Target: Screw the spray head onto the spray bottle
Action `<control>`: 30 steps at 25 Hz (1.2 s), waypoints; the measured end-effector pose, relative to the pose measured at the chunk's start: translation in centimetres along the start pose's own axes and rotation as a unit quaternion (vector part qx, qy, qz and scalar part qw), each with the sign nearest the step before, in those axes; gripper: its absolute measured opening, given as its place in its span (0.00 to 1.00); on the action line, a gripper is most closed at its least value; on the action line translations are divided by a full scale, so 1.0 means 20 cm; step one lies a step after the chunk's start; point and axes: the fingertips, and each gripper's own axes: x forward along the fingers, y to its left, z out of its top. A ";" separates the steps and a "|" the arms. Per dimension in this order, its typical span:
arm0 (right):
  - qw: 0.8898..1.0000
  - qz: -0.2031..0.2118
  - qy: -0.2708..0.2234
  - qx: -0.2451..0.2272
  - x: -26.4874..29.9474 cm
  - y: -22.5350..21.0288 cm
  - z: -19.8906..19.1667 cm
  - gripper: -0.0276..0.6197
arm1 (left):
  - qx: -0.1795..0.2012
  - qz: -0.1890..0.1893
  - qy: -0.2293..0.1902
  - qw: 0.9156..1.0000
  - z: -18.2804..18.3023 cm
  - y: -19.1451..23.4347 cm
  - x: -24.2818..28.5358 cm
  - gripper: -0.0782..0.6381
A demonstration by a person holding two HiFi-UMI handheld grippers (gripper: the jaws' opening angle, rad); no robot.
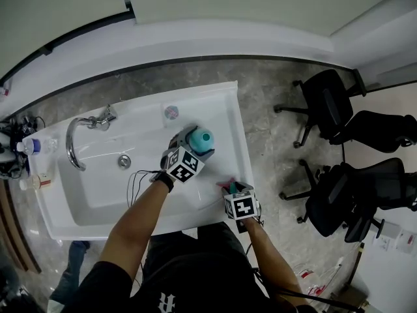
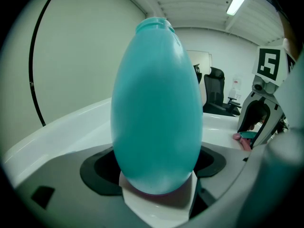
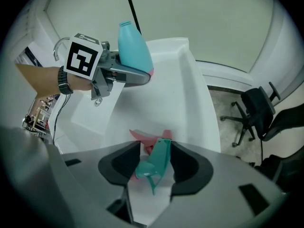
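Observation:
A teal spray bottle (image 1: 204, 137) (image 2: 156, 103) (image 3: 134, 46) stands upright on the right rim of the white sink (image 1: 225, 103), its neck bare. My left gripper (image 1: 190, 145) (image 2: 156, 177) is shut on its belly, a pad against each side. The spray head (image 1: 229, 186) (image 3: 156, 158) (image 2: 247, 136), teal with pink parts, lies on the rim nearer me. My right gripper (image 1: 233, 192) (image 3: 156, 164) points steeply down over it, jaws on either side. The head leans on the right pad, with a gap at the left pad.
The basin with a chrome faucet (image 1: 81, 132) and drain (image 1: 124, 162) lies to the left. Small bottles (image 1: 29, 147) and cables crowd a shelf at far left. Black office chairs (image 1: 332, 103) (image 1: 365, 194) stand on the stone floor to the right.

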 end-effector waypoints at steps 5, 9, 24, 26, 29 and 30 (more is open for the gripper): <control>1.000 0.004 -0.002 0.011 -0.02 -0.04 0.01 0.31 | 0.001 -0.002 0.004 1.000 0.00 0.00 0.02 0.70; 0.999 0.018 -0.025 0.025 -0.10 -0.08 0.03 0.28 | 0.005 -0.008 0.003 1.000 0.04 -0.02 -0.03 0.70; 0.978 0.115 -0.173 -0.010 -0.94 0.23 0.31 0.28 | 0.024 0.037 0.016 0.999 0.37 -0.01 -0.97 0.70; 0.973 0.121 -0.196 -0.028 -1.08 0.31 0.37 0.28 | 0.023 0.043 0.013 0.999 0.41 -0.02 -1.10 0.70; 0.964 0.129 -0.227 -0.052 -1.26 0.43 0.44 0.28 | 0.025 0.052 0.006 0.998 0.46 -0.04 -1.27 0.70; 0.961 0.133 -0.237 -0.059 -1.31 0.47 0.46 0.28 | 0.027 0.054 0.003 0.998 0.47 -0.06 -1.32 0.70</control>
